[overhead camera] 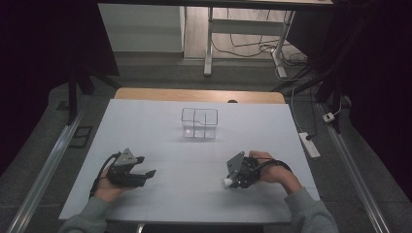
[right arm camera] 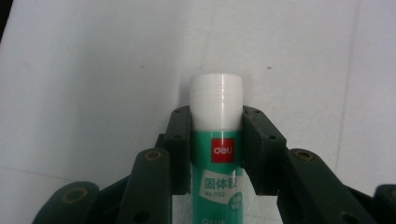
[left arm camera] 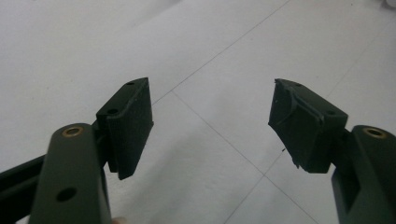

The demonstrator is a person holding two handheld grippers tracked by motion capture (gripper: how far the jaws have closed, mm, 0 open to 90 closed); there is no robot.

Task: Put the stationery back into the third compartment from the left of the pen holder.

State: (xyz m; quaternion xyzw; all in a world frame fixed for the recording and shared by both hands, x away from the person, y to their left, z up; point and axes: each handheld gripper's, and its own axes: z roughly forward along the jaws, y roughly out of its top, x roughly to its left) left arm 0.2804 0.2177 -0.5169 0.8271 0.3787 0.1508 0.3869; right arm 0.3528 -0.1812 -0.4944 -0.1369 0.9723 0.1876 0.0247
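Observation:
A green and white glue stick [right arm camera: 217, 140] with a white cap lies lengthwise between the jaws of my right gripper [right arm camera: 216, 122], which is shut on it. From above, its white cap [overhead camera: 227, 182] pokes out of the right gripper [overhead camera: 232, 178] low over the table's near right. My left gripper [overhead camera: 147, 174] rests at the near left, open, with its black pads [left arm camera: 132, 122] wide apart and only bare white table between them. A clear wire-framed box with compartments [overhead camera: 199, 123] stands at the table's middle, farther back.
The white table top [overhead camera: 145, 126] has a wooden strip [overhead camera: 199, 94] along its far edge. Beyond it stand a table frame and loose cables [overhead camera: 252, 46] on the floor. A power strip [overhead camera: 309, 144] lies off the table's right side.

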